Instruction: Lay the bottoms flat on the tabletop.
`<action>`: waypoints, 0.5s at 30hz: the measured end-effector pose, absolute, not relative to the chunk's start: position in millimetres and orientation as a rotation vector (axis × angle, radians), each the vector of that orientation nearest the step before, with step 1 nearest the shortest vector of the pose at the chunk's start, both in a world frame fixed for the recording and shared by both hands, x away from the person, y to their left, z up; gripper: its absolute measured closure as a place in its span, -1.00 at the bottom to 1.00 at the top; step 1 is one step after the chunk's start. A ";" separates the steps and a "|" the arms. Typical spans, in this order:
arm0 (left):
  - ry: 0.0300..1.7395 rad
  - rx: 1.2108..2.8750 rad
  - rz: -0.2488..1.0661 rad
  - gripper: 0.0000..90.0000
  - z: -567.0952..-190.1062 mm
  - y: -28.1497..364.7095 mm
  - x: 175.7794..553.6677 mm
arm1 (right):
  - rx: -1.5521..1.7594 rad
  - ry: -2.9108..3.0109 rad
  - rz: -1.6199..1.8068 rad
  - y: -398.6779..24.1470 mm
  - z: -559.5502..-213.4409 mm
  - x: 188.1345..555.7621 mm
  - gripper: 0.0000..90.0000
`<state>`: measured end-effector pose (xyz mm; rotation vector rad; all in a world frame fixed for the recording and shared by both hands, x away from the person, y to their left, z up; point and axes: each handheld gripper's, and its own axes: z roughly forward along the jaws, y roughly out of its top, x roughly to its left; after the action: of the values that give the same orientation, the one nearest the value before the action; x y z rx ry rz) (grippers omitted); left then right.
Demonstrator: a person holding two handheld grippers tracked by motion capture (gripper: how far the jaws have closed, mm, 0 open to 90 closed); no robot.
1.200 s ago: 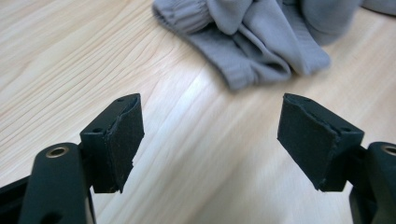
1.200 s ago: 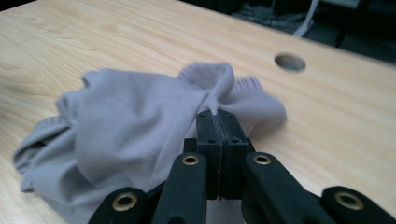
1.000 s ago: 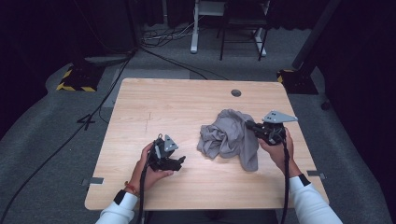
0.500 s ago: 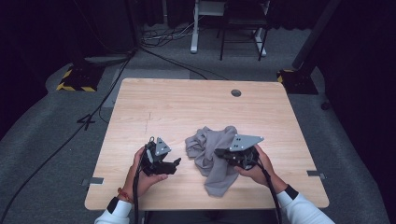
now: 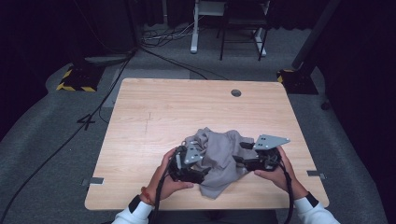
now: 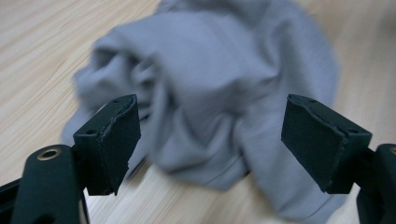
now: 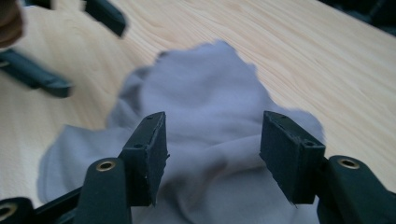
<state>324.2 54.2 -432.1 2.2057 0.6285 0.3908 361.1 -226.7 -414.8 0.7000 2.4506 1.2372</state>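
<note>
Cloth (image 5: pixel 219 158), grey and crumpled, lies on the near half of my wooden table (image 5: pixel 154 116) in the high view, between my left gripper (image 5: pixel 198 173) and right gripper (image 5: pixel 239 161). Left gripper view: jaws spread, cloth just ahead, unpinched. Right gripper view: jaws have just been opening, gripping nothing, cloth (image 7: pixel 210 135) beneath; the other gripper's jaw stands beyond.

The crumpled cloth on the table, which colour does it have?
The cloth is plain grey, with no pattern. It shows best in the left gripper view.
</note>
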 end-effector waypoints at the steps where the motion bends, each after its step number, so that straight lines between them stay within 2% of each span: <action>1: 0.614 2.204 0.397 -0.56 -432.1 49.6 323.8 | 0.725 2.445 1.217 -233.0 -416.5 362.3 -0.09; 12: 0.781 2.256 0.443 -0.43 -463.9 52.5 367.5 | 0.988 2.427 0.957 -273.9 -466.6 391.8 -0.09; 15: 0.832 2.274 0.397 -0.38 -476.9 55.8 382.1 | 1.077 2.431 0.951 -277.1 -480.4 402.4 -0.08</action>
<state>382.1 55.8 -476.9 2.2740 0.8316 0.3965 402.4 -277.1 -480.4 1.0770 2.4313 0.9511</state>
